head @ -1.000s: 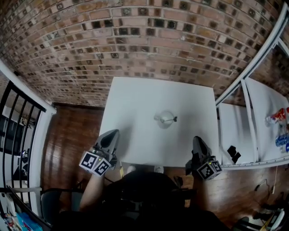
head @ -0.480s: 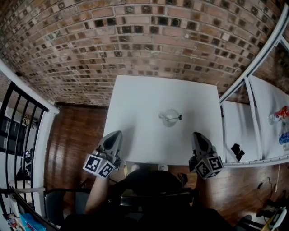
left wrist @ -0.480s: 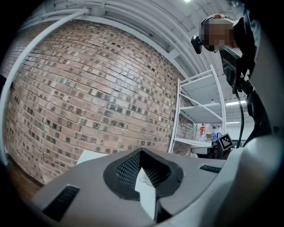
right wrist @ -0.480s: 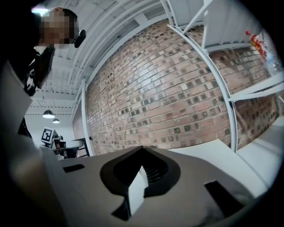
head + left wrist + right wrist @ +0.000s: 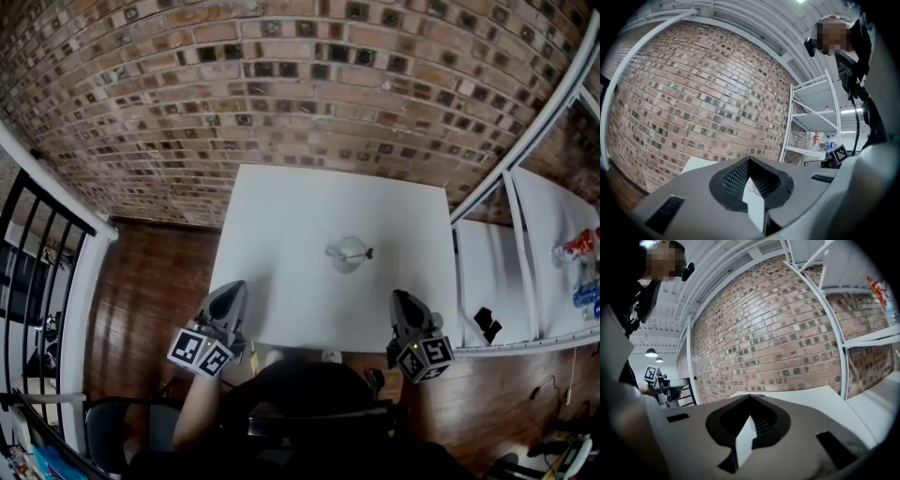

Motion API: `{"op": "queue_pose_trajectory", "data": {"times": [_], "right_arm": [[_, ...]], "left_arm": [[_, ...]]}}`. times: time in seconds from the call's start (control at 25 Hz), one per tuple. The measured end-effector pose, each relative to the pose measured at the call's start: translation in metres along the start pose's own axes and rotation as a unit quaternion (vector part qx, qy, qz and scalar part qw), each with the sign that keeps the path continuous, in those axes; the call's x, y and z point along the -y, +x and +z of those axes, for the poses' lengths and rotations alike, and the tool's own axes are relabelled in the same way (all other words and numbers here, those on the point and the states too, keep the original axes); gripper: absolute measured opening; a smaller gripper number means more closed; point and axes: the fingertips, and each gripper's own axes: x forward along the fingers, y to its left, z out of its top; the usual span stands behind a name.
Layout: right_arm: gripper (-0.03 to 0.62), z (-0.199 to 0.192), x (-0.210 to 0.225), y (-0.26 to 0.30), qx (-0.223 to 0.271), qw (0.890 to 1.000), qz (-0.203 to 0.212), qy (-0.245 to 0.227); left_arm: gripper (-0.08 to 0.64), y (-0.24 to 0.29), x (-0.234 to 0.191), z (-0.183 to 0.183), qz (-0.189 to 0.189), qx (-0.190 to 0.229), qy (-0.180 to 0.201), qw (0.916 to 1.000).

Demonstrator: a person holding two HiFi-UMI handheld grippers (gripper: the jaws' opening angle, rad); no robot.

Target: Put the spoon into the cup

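Brick wall (image 5: pixel 281 94) fills the top of the head view; the white table (image 5: pixel 281 216) sits centre frame, with a white shelf rack (image 5: pixel 525 234) to its right. Left gripper (image 5: pixel 231 292) and right gripper (image 5: pixel 401 302) hang at the table's lower edge, one at each lower corner, well apart from the work. Each gripper's own view shows its jaws clenched tip to tip with nothing between them. The clear cup (image 5: pixel 347 255) stands alone, just right of table centre. The spoon (image 5: pixel 362 251) rests inside it, handle poking out toward the right. Judgement: placement looks complete, so both tools are parked empty, clear of the cup to avoid a knock.
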Motion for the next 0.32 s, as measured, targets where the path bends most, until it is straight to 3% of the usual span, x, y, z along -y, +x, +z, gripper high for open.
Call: {"op": "queue_pose_trajectory", "data": {"times": [0.32], "right_arm": [[0.002, -0.002, 0.010, -0.005, 0.007, 1.000, -0.004, 0.011]], "left_arm": [[0.005, 0.017, 0.012, 0.005, -0.020, 0.008, -0.003, 0.9998]]}}
